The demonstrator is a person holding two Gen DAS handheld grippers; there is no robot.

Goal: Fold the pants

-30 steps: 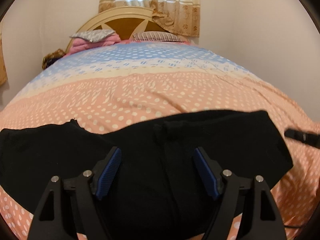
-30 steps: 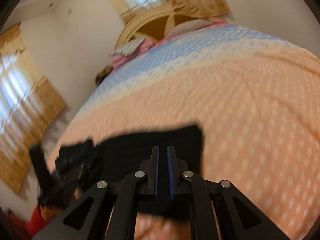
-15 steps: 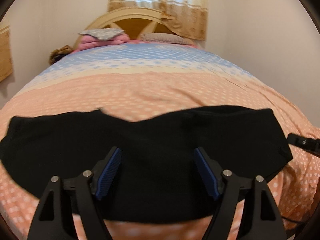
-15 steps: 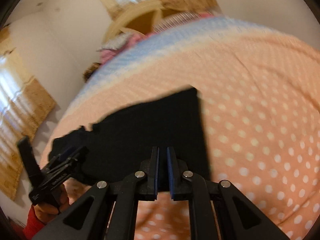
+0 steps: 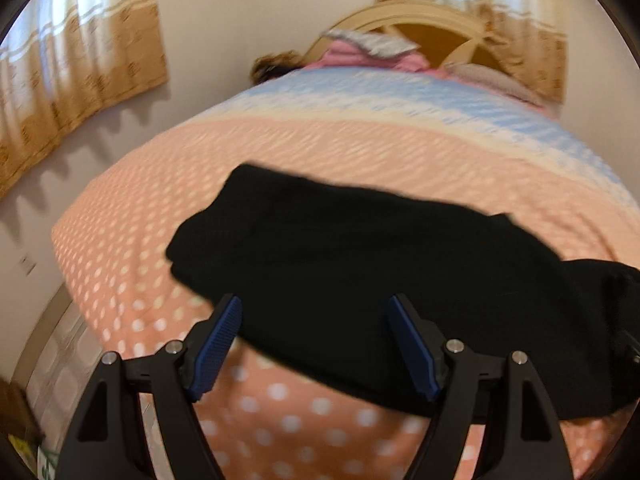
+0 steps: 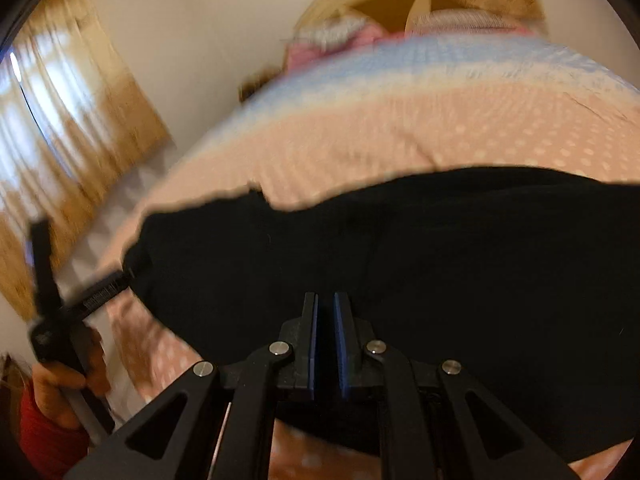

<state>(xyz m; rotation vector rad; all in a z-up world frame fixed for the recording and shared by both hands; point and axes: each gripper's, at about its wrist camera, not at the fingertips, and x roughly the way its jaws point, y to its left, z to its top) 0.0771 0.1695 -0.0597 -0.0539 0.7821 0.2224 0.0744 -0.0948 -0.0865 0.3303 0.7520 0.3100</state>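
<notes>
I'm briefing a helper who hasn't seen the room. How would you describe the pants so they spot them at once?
Start at the big bed with the peach polka-dot cover that turns blue toward the headboard. At its near edge, on the peach part, lie the pants: a flat, plain black garment, the only dark, unpatterned thing on the cover.

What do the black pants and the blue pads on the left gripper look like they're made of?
The pants look like a soft matte fabric, possibly knit or fleece: no sheen, limp edges draping on the bedspread; blur hides the weave. On the left gripper, the blue pads look like ridged rubber or soft plastic, judging by their fine texture.
</notes>
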